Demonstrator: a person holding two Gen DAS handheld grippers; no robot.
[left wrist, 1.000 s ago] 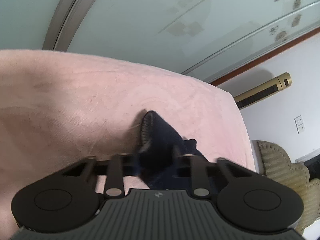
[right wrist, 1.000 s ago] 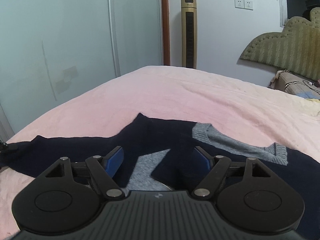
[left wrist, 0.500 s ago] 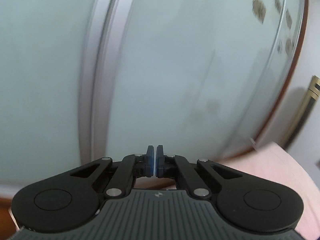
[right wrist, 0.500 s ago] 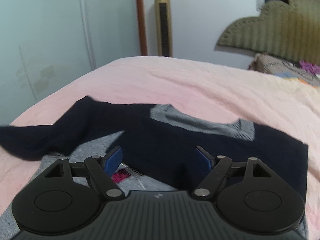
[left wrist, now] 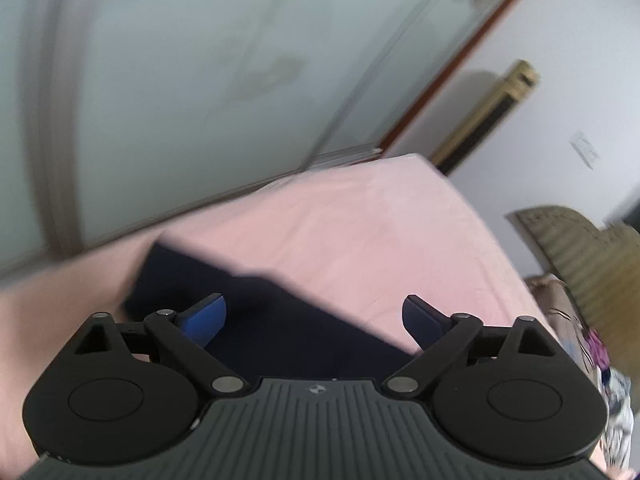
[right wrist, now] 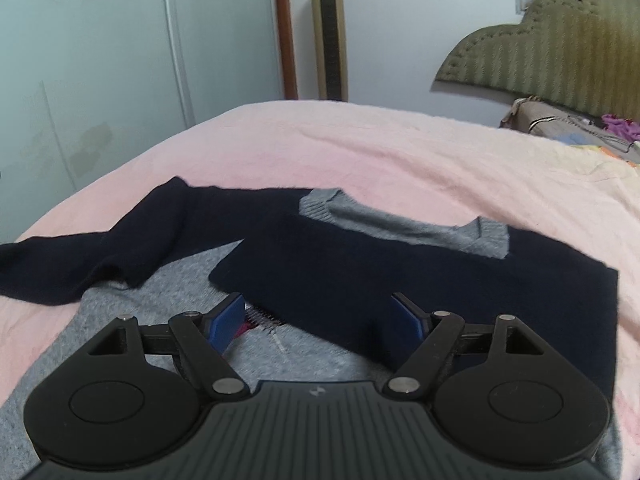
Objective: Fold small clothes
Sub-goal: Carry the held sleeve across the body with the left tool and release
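Note:
A small navy and grey sweater (right wrist: pixel 400 272) lies on the pink bed (right wrist: pixel 360 148). Its right sleeve is folded across the chest, its left sleeve (right wrist: pixel 92 256) stretches out to the left, and the grey collar (right wrist: pixel 400 224) points away. My right gripper (right wrist: pixel 322 318) is open and empty, low over the sweater's grey front. My left gripper (left wrist: pixel 314 316) is open and empty above a navy part of the sweater (left wrist: pixel 260 312); this view is blurred.
Sliding glass wardrobe doors (right wrist: pixel 120 48) stand beyond the bed's far left edge. A gold tower fan (right wrist: pixel 330 32) stands by the white wall. A padded headboard (right wrist: pixel 560 40) and bedding (right wrist: pixel 580 132) are at the right.
My left gripper held the navy sleeve a second ago, swung up shut and empty, and now is open over the sweater. The left sleeve has dropped flat. My right gripper stayed open and drew back.

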